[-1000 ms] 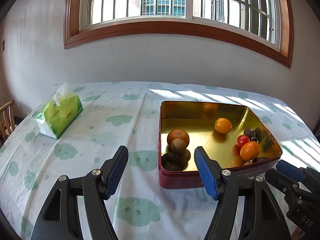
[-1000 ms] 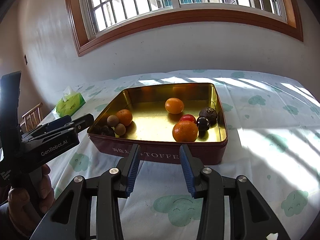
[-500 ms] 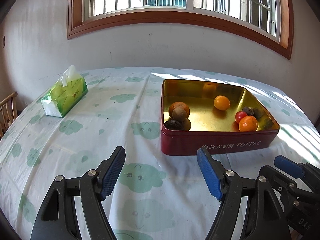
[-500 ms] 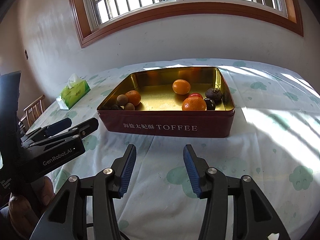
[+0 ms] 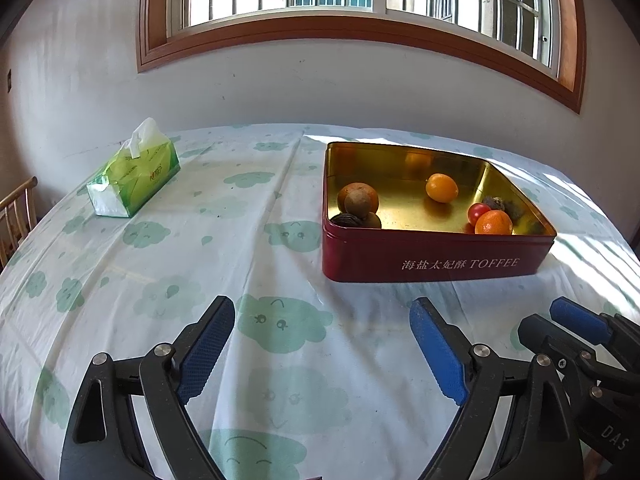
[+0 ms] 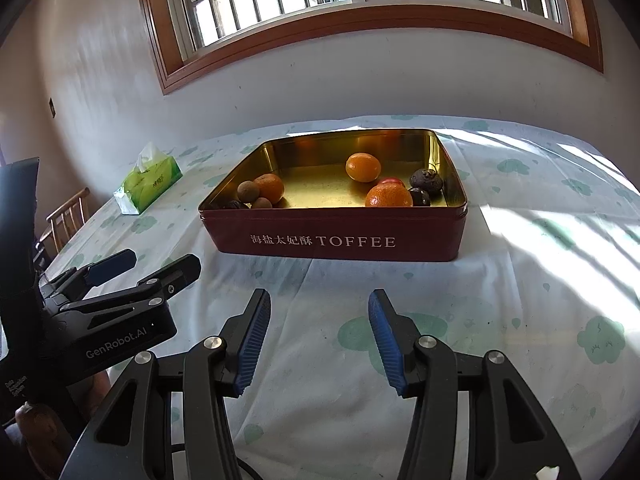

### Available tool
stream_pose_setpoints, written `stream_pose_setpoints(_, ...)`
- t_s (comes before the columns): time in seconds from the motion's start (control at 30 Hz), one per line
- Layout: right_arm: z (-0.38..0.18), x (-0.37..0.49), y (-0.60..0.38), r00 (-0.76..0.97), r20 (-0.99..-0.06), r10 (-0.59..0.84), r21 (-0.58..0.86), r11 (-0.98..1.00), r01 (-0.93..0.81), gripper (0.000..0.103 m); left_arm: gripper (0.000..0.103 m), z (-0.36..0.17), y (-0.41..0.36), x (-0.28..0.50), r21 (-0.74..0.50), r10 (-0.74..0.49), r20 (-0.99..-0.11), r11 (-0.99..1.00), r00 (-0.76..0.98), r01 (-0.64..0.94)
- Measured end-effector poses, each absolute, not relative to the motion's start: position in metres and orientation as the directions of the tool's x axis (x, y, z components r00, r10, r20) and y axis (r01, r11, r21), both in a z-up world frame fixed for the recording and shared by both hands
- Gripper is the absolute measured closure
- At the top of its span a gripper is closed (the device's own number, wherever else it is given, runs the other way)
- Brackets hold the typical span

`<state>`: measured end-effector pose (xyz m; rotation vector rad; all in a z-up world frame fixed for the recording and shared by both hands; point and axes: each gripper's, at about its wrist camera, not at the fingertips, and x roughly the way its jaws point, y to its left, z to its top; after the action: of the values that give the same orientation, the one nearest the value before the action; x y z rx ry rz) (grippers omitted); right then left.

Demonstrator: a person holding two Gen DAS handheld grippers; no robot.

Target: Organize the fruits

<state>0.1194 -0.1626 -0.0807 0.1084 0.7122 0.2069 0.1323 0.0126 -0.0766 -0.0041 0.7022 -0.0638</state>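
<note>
- Left hand-held gripper (image 5: 322, 344) hanging released over bare tabletop (image 5: 168, 264), jaws just been opening wide, nothing between them.
- Right hand-held gripper (image 6: 318, 330) also released and empty, jaws just been opening; likely both standing off at 6 o'clock of the tin (image 6: 340, 242).
- Fruits sitting inside the red toffee tin: brown cluster (image 6: 260, 192) at 9 o'clock, oranges (image 6: 388, 196) and dark fruits at 3 o'clock.
- Tissue pack (image 5: 134, 178) lying at 10 o'clock, well apart.
</note>
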Motion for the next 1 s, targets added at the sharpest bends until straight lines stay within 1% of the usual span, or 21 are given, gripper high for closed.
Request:
stream_pose_setpoints(0.27, -0.079, 0.115, -0.162, 0.751, -0.627, 0.205, 0.158, 0.978, -0.135, 0.053, 0.013, -0.076, 0.011, 0.131, 0.003, -0.028, -0.641, 0.999, 0.767, 0.039)
stream_pose_setpoints(0.5, -0.076, 0.112, -0.163, 0.76, -0.621, 0.194, 0.153, 0.98, -0.125, 0.053, 0.013, -0.075, 0.014, 0.129, -0.01, -0.034, -0.631, 0.999, 0.775, 0.036)
stream_pose_setpoints(0.63, -0.069, 0.108, -0.166, 0.773, -0.607, 0.185, 0.146, 0.982, -0.121, 0.053, 0.013, -0.071, 0.013, 0.122, -0.013, -0.043, -0.61, 0.999, 0.791, 0.044)
stream_pose_setpoints(0.77, -0.063, 0.104, -0.168, 0.784, -0.593, 0.181, 0.15, 0.982, -0.114, 0.053, 0.013, -0.063, 0.011, 0.114, -0.019, -0.052, -0.604, 0.999, 0.796, 0.051)
stream_pose_setpoints(1.0, -0.048, 0.094, -0.167, 0.806, -0.563, 0.181, 0.147, 0.982, -0.118, 0.053, 0.013, -0.037, 0.003, 0.095, -0.013, -0.063, -0.567, 0.998, 0.821, 0.068)
